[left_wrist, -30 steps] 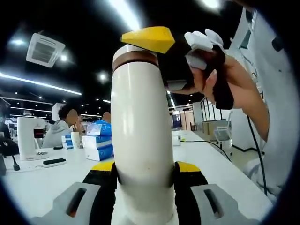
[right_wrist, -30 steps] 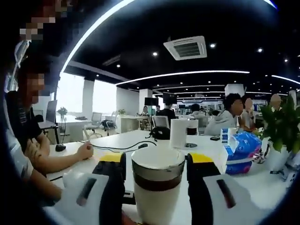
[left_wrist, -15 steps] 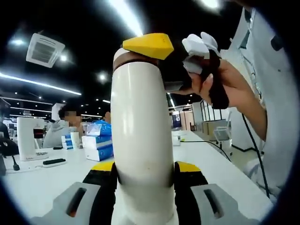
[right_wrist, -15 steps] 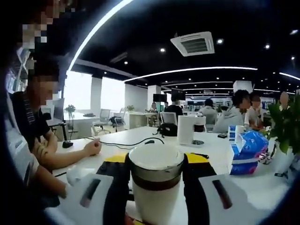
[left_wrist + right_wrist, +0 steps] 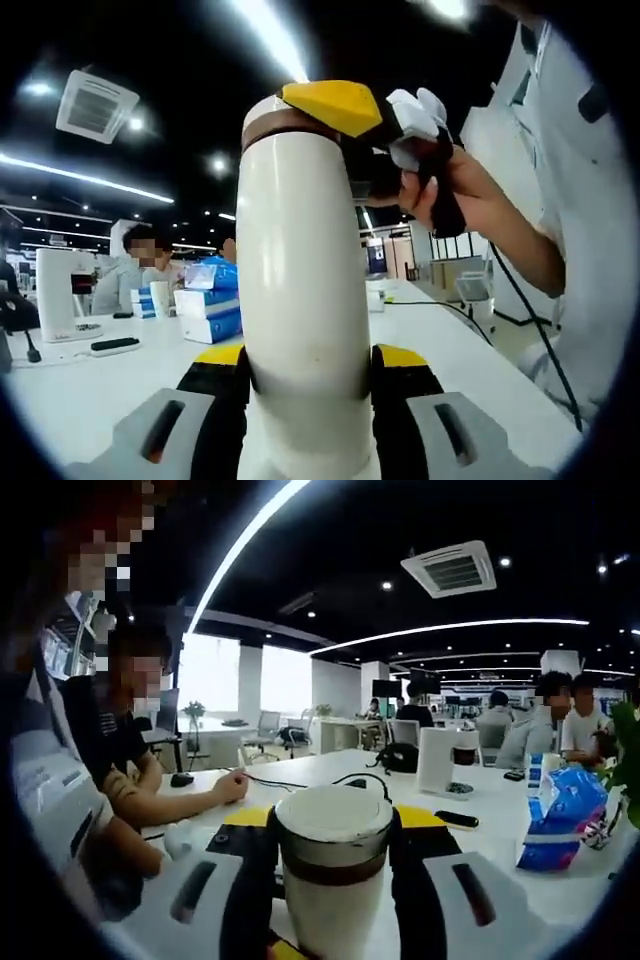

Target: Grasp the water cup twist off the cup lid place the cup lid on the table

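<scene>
A tall cream water cup (image 5: pixel 300 300) with a brown band (image 5: pixel 290 125) near its top stands upright between my left gripper's (image 5: pixel 308 360) black, yellow-tipped jaws, which are shut on its body. At the cup's top, my right gripper (image 5: pixel 335 105) comes in from the right, held by a gloved hand (image 5: pixel 450 190), its yellow jaw tip against the lid. In the right gripper view the cream cup lid (image 5: pixel 333 815) sits above the brown band (image 5: pixel 335 868), with my right gripper (image 5: pixel 335 822) shut on its sides.
A white table (image 5: pixel 60 390) lies below, carrying blue and white boxes (image 5: pixel 205 300) and a white machine (image 5: pixel 60 295). A blue packet (image 5: pixel 560 820), a white canister (image 5: pixel 437 763) and a cable (image 5: pixel 300 780) lie further off. A seated person (image 5: pixel 130 770) rests an arm on the table.
My right gripper's jaws have closed in against the lid. The right gripper and hand have turned about the cup's top, and the right view's background has swung. The cup body stays still.
</scene>
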The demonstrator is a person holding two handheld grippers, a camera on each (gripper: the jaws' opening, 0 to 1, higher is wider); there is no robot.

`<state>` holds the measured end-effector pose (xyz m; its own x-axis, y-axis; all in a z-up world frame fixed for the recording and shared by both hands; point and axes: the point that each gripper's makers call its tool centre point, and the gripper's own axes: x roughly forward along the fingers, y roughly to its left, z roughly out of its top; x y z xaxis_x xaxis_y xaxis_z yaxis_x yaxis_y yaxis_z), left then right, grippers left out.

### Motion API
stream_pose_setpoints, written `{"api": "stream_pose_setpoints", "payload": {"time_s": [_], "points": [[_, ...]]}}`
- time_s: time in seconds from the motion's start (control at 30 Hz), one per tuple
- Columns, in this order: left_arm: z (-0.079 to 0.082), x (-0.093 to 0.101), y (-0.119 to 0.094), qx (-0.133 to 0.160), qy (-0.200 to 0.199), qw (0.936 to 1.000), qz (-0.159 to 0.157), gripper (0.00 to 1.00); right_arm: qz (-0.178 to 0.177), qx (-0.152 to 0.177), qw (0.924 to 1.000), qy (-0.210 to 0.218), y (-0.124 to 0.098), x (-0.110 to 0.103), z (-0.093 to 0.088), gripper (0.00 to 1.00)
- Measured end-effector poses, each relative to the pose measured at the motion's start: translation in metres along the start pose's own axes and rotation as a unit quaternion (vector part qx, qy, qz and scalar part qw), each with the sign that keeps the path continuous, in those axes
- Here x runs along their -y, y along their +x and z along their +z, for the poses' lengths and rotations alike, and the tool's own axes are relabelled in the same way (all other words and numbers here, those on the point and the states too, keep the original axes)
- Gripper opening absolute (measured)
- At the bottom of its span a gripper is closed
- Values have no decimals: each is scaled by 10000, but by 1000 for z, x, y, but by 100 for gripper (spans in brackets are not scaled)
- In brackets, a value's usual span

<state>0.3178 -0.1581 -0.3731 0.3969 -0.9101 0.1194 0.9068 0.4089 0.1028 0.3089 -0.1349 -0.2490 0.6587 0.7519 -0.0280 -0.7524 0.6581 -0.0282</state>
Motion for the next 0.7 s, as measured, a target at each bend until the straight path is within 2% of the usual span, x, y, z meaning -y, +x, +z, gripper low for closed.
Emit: {"api": "stream_pose_setpoints", "payload": {"time_s": [0.37, 0.53, 0.7], "points": [[0, 0, -1, 11, -27, 10000, -6, 49, 894, 111, 9959, 101, 0, -5, -1, 46], [0, -1, -1, 13, -35, 10000, -6, 49, 1439, 291, 9884, 391, 0, -6, 0, 46], [0, -1, -1, 13, -21, 10000, -10, 49, 1890, 384, 9808, 276, 1, -9, 1, 46]]}}
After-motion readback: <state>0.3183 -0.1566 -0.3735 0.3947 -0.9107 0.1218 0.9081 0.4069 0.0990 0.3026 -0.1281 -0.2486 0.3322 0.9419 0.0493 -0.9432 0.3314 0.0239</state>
